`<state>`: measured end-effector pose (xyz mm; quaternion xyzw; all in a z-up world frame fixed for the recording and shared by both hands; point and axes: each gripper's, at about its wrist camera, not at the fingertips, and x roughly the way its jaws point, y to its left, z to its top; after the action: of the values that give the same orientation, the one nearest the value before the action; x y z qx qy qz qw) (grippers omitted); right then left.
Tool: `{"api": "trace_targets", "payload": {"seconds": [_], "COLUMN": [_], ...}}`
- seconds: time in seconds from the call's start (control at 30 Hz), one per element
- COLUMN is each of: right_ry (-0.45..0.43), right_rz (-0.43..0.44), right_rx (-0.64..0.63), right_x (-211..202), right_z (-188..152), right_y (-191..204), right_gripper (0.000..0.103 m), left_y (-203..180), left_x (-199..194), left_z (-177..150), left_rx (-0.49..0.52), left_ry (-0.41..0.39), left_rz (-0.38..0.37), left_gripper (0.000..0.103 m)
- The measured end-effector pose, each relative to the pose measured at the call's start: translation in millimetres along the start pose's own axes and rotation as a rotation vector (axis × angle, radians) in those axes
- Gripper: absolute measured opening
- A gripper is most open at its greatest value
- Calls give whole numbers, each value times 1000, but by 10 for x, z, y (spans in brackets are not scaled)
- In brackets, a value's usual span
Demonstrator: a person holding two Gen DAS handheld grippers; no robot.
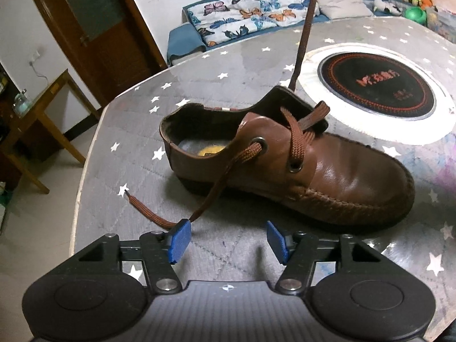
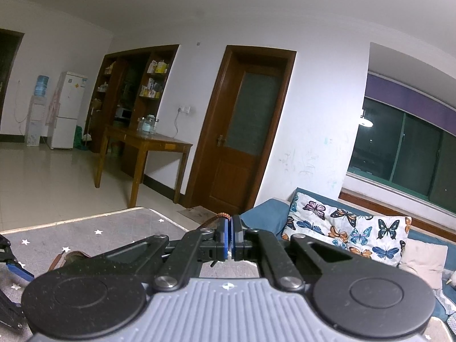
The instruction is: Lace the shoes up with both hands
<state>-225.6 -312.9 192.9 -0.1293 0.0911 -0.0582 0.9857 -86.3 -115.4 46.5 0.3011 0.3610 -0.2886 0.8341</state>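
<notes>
A brown leather shoe lies on the star-patterned table, toe to the right. One brown lace end comes out of the near eyelet and drapes against the outer tip of my left gripper's left pad; its frayed tip rests on the table. My left gripper stands open just in front of the shoe, with nothing between its pads. The other lace end rises taut from the shoe's far side. In the right wrist view my right gripper is shut on that lace, held high above the table.
A round black hotplate with a silver ring sits in the table behind the shoe. A blue sofa with a butterfly cushion stands beyond the table. A wooden side table and a door are further off.
</notes>
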Motion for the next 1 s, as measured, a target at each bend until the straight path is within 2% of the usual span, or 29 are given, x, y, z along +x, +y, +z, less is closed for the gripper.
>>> {"api": "trace_targets", "payload": {"seconds": [0.2, 0.33, 0.47, 0.7, 0.8, 1.0], "right_ry": [2, 2, 5, 11, 14, 19], "right_rz": [-2, -4, -5, -7, -10, -12], "right_rx": [-1, 3, 6, 11, 12, 19], "right_x": [-8, 2, 5, 14, 12, 24], "right_z": [7, 1, 1, -15, -22, -35], "right_y": [1, -1, -7, -29, -39, -48], "right_gripper": [1, 1, 1, 1, 1, 1], "left_y": [10, 3, 5, 48, 68, 48], "left_x": [51, 84, 114, 139, 92, 14], "left_z": [19, 35, 42, 50, 40, 5], "left_rx": [22, 57, 80, 55, 41, 82], "left_ry": [10, 15, 13, -3, -35, -76], "left_rz": [11, 8, 5, -3, 6, 30], "left_gripper": [61, 54, 52, 24, 16, 16]}}
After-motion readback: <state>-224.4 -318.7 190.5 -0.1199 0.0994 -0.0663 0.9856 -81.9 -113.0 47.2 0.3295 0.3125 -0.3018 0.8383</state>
